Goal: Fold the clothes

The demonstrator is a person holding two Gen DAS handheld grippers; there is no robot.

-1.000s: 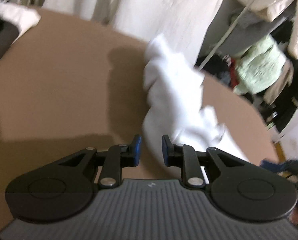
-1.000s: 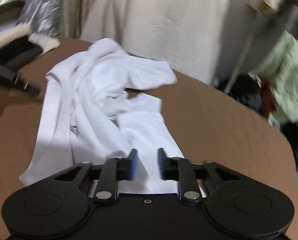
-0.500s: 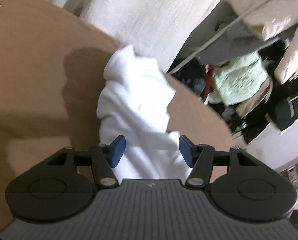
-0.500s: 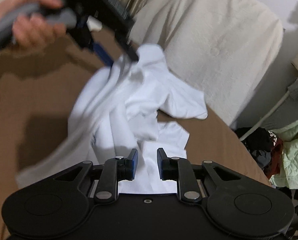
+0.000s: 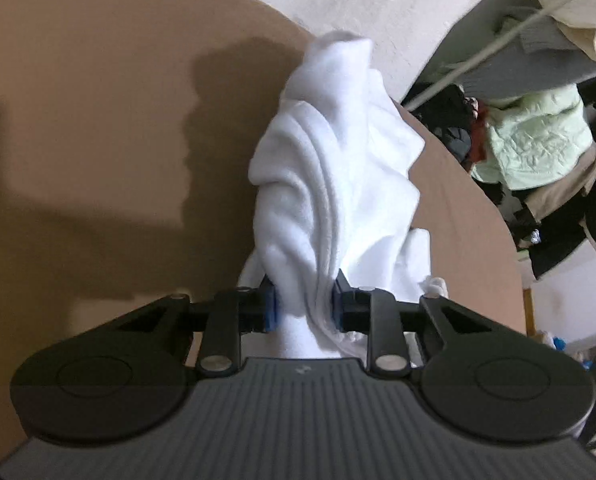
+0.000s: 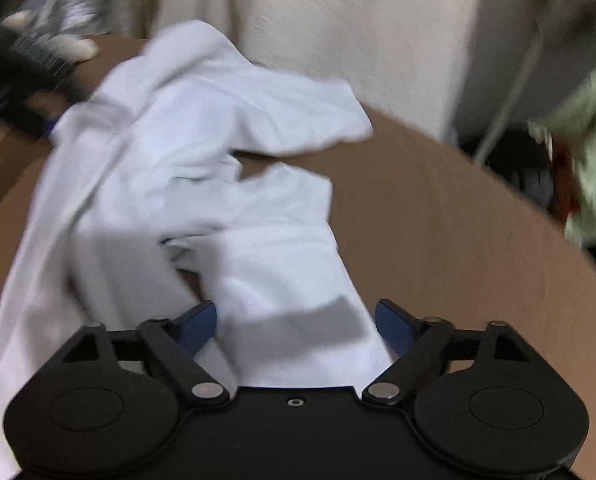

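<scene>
Cloth fills the gap of your left gripper [image 5: 302, 307]: its blue-padded fingers [image 5: 269, 307] are clamped on a thick gathered bunch of the white garment [image 5: 338, 184], which rises from the grip in long ridges toward the far side of the brown table [image 5: 97, 120]. That much bunching suggests you have several layers at once, not a single edge, so this looks like a hold for lifting or dragging the piece rather than for laying a clean fold.

Your right gripper [image 6: 295, 318] is spread wide, its fingers [image 6: 197, 320] apart on either side of the near end of the garment [image 6: 201, 152], with nothing pinched between them. I judge it is placed there to take the near hem or corner, though motion blur leaves it unclear whether the pads touch the cloth.

The right wrist view gives you what the left cannot: the whole garment lies crumpled on the table, one sleeve-like flap thrown out to the far right, a gap of bare table showing through the middle, no fold lines. Your other gripper shows as a dark blur at the far left. The left wrist view shows the grip itself, and a pale green jacket [image 5: 534, 136] among piled things beyond the right of the table.
</scene>
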